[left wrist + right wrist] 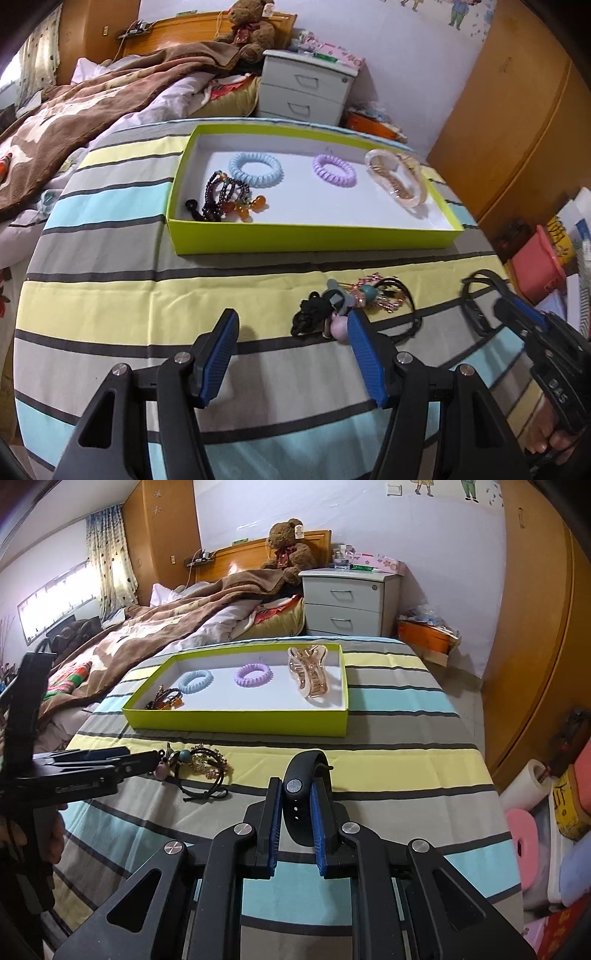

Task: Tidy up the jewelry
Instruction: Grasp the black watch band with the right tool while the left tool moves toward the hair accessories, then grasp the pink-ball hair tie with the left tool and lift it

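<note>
A lime-green tray (306,240) (236,726) sits on the striped cloth. It holds a blue coil hair tie (255,169) (195,681), a purple coil tie (334,170) (253,675), a dark bead bracelet with orange beads (225,199) (164,700) and a clear amber hair claw (400,179) (308,674). A pile of hair ties and charms (351,306) (199,766) lies in front of the tray. My left gripper (291,325) is open, just before that pile. My right gripper (293,797) is shut on a black wristband (301,801) (476,306), held above the cloth.
A bed with a brown blanket (147,627) lies to the left. A grey nightstand (351,605) stands beyond the table. A wooden wardrobe (535,627) is on the right, with boxes and a pink stool (524,842) on the floor.
</note>
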`<state>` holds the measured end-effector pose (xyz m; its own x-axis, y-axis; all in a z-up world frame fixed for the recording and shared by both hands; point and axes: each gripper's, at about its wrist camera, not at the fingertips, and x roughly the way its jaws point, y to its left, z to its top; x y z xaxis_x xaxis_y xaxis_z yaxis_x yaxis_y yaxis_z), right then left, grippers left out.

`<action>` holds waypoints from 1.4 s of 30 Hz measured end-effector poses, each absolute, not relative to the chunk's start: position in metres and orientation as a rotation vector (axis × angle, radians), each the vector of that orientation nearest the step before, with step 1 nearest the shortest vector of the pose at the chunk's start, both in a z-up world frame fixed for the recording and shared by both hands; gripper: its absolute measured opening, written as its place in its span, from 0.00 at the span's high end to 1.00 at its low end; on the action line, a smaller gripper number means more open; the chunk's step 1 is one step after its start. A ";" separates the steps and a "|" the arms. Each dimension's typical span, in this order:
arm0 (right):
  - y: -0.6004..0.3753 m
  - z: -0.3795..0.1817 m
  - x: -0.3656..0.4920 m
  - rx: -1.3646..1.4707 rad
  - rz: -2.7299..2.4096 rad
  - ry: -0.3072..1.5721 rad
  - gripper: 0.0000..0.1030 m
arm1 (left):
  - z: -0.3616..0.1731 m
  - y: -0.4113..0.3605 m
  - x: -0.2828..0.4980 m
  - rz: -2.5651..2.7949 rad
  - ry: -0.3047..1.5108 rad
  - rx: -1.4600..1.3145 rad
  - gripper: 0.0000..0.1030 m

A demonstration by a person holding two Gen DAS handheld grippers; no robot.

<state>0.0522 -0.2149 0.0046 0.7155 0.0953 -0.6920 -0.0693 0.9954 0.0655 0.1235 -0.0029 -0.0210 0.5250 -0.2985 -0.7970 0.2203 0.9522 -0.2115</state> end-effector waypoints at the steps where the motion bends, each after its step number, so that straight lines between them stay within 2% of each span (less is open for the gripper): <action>1: -0.216 0.005 0.052 0.040 0.093 0.765 0.85 | -0.021 -0.006 0.124 -0.311 0.968 -0.076 0.39; 9: -0.220 0.008 0.050 0.049 0.088 0.753 0.85 | -0.027 -0.018 0.127 -0.316 0.979 -0.037 0.39; 11: -0.221 0.009 0.050 0.050 0.088 0.752 0.85 | -0.026 -0.019 0.128 -0.315 0.978 -0.046 0.44; 13: -0.221 0.009 0.050 0.053 0.089 0.751 0.85 | -0.026 -0.019 0.128 -0.312 0.976 -0.044 0.57; 19: -0.221 0.008 0.049 0.052 0.090 0.750 0.85 | -0.027 -0.018 0.129 -0.314 0.980 -0.046 0.85; 42: -0.222 0.029 0.044 0.061 0.117 0.694 0.85 | 0.002 -0.009 0.115 -0.316 0.902 -0.062 0.85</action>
